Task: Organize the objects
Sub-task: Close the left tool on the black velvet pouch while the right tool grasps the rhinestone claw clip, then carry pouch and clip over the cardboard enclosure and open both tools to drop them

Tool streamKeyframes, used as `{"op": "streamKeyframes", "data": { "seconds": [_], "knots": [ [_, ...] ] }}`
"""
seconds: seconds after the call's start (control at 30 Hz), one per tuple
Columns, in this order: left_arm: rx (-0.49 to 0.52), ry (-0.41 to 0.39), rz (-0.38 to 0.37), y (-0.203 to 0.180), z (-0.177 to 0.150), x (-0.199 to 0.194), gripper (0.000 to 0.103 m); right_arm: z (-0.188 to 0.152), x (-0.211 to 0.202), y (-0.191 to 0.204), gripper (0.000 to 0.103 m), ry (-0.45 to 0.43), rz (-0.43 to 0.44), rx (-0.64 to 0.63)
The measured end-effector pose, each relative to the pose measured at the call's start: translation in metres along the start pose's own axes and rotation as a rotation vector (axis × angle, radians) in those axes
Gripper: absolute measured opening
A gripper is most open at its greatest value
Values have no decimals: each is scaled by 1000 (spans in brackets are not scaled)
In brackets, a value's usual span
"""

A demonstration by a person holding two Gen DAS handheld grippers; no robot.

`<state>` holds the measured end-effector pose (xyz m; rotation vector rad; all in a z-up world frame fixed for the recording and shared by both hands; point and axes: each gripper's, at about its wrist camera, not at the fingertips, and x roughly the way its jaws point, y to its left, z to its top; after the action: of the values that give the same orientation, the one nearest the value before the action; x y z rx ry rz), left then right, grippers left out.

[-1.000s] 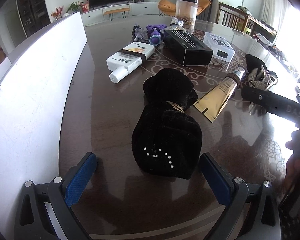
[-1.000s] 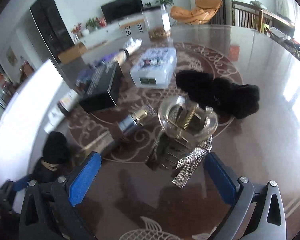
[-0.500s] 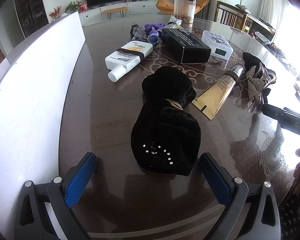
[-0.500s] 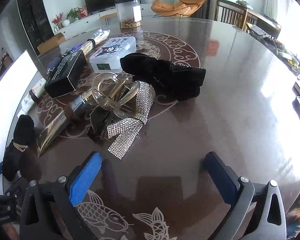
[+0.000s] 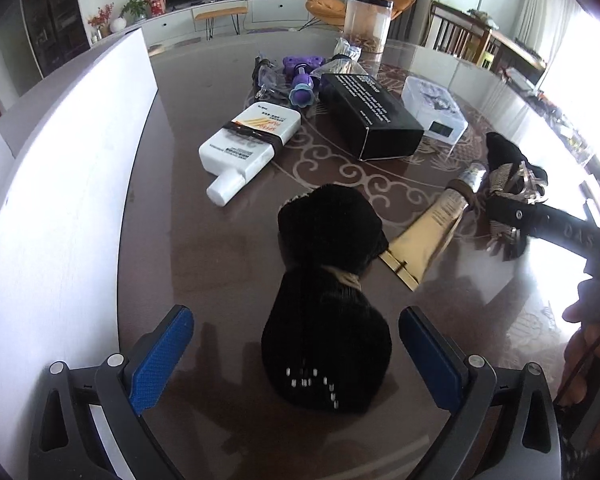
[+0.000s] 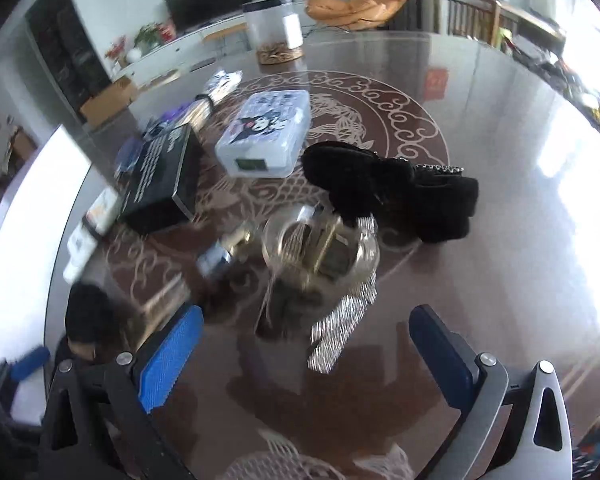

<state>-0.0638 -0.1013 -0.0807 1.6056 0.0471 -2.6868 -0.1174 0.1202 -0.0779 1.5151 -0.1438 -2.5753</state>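
Now the left gripper [image 5: 296,354] is hovering wide apart around the black furry bow [image 5: 327,312], while the right gripper [image 6: 306,354], just closing slightly, is gaping before the rhinestone hair clip [image 6: 320,256].

Table [image 5: 204,264]: dark, glossy, pale scroll pattern.
Near edge: black furry bow [image 5: 328,304].
Middle: white bottle [image 5: 248,144], black box [image 5: 368,116], gold tube [image 5: 428,236].
Far side: clear lidded box [image 6: 266,134], jar [image 5: 367,22].
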Motion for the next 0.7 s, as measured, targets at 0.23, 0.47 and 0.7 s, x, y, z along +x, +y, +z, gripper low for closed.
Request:
{"op": "streamKeyframes", "data": {
  "seconds": [0.23, 0.47, 0.7],
  "knots": [
    [37, -40, -31, -9, 0, 0, 31, -8, -10, -19, 51, -25, -17, 18],
    [-22, -73, -156, 2, -18, -47, 31, -40, -63, -39, 51, -50, 149, 53],
    [-88, -181, -210, 40, -9, -120, 31, -36, -116, 5, 50, -108, 283, -23]
  ]
}}
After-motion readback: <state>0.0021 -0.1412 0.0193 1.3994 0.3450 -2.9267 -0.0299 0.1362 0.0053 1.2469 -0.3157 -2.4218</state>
